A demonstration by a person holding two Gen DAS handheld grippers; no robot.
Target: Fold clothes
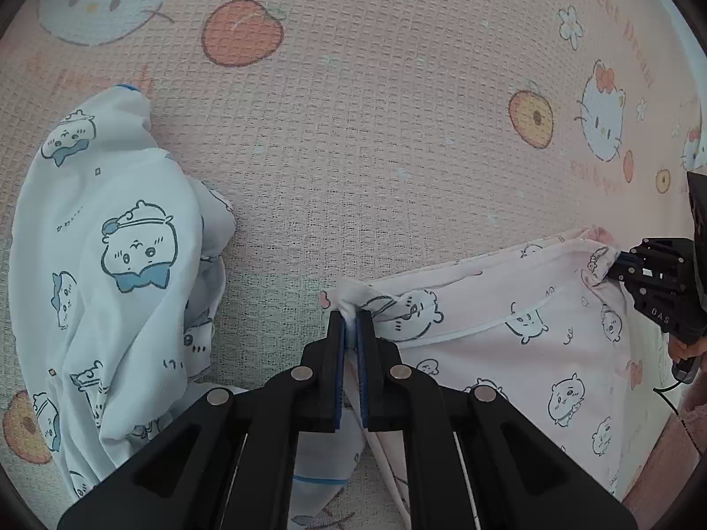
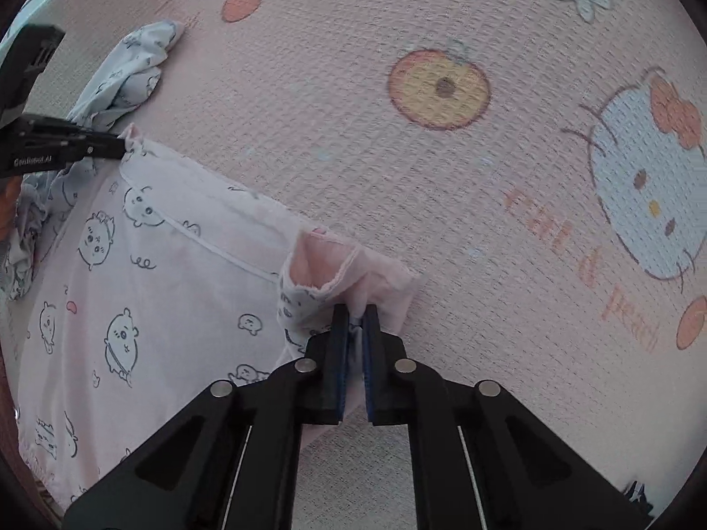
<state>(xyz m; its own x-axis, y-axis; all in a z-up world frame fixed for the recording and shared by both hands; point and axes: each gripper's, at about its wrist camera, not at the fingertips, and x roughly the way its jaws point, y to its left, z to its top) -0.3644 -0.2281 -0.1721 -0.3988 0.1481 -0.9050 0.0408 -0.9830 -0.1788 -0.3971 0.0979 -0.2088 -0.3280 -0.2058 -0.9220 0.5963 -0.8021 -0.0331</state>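
Note:
A pale pink garment printed with small cartoon animals lies on the pink mat. My left gripper is shut on one bunched corner of it. My right gripper is shut on the other corner of the pink garment, next to a sleeve opening. The top edge is stretched between the two grippers. The right gripper shows in the left wrist view at the far right. The left gripper shows in the right wrist view at the far left.
A crumpled light blue garment with the same cartoon print lies to the left, also in the right wrist view. The waffle-textured mat with cat faces and peaches extends beyond.

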